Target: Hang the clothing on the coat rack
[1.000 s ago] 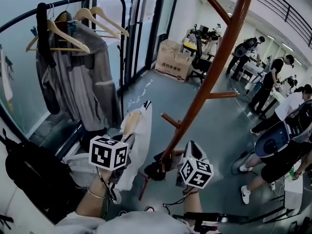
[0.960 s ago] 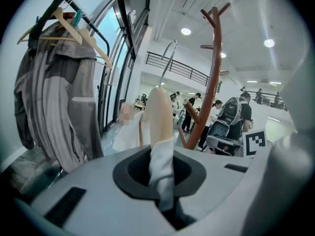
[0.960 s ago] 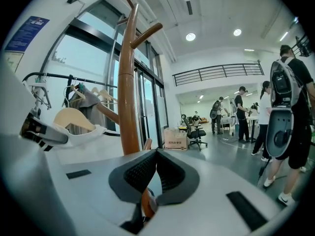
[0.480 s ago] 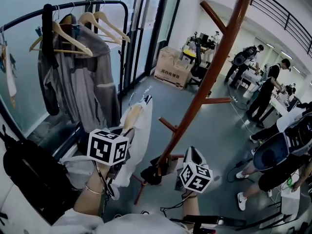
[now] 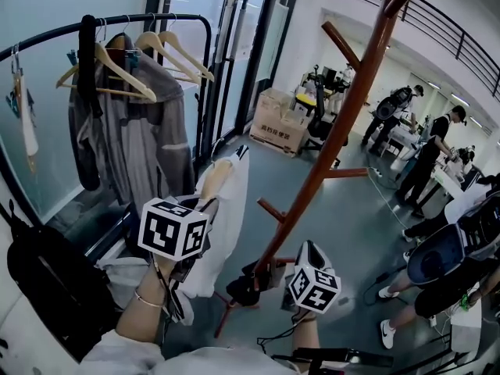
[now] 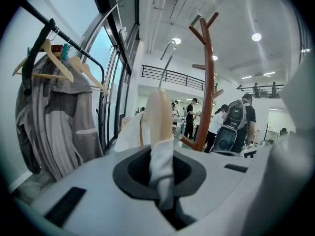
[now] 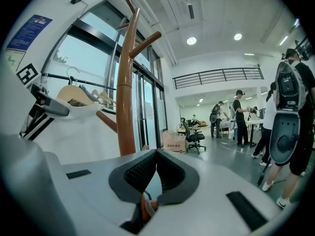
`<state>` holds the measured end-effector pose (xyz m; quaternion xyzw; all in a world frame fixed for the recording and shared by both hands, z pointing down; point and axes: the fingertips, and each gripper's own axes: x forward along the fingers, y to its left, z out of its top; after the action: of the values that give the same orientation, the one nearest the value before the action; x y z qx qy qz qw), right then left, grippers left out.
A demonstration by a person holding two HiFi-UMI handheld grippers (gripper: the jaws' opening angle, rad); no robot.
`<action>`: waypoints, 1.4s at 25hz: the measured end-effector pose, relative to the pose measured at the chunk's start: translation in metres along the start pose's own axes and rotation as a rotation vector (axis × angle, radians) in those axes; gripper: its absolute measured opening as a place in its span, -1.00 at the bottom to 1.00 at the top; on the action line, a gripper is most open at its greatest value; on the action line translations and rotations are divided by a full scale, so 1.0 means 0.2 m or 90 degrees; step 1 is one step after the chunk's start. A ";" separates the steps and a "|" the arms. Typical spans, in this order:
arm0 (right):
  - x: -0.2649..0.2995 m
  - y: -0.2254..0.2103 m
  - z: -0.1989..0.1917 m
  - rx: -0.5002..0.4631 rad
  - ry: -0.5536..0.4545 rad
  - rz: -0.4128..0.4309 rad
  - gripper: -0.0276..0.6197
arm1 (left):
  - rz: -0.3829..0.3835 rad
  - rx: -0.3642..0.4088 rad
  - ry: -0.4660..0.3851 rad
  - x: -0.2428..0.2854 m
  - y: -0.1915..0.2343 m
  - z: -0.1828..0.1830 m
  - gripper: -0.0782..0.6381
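Head view: left gripper (image 5: 205, 209) holds white shirt (image 5: 228, 233) on hanger (image 5: 215, 180) just left of coat rack (image 5: 328, 139), right gripper (image 5: 258, 276) near its base; left gripper view: jaws pinch shirt cloth; right gripper view: jaws closed, empty; carry step by the look of it, next the hanger hook needs raising onto a coat rack peg.

We note a black clothes rail (image 5: 204, 108) at left carrying wooden hangers (image 5: 117, 62) and a grey jacket (image 5: 137, 147). Cardboard box (image 5: 283, 122) beyond; people (image 5: 428, 151) far right.
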<state>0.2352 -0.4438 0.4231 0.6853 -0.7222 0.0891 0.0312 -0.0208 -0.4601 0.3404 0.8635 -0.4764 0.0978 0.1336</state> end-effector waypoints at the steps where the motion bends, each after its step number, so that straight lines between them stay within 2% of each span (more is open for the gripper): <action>1: 0.00 0.00 0.00 0.000 -0.001 0.000 -0.84 | 0.001 0.007 -0.001 0.00 0.00 0.02 -0.71; 8: 0.01 0.01 0.01 0.005 0.000 -0.004 -0.84 | 0.003 0.055 -0.006 0.01 0.02 0.16 -0.71; 21: 0.01 0.00 0.04 0.008 -0.008 -0.007 -0.84 | 0.007 0.075 -0.041 -0.05 0.02 0.34 -0.71; 30: 0.01 -0.02 0.05 0.012 -0.009 -0.008 -0.84 | 0.014 0.131 -0.064 -0.10 -0.03 0.51 -0.71; 35: 0.00 -0.03 0.05 0.016 -0.007 -0.009 -0.84 | 0.003 0.143 -0.071 -0.11 -0.08 0.58 -0.71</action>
<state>0.2424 -0.4457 0.4138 0.6909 -0.7166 0.0939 0.0191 -0.0137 -0.4725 0.2212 0.8760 -0.4711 0.1029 0.0089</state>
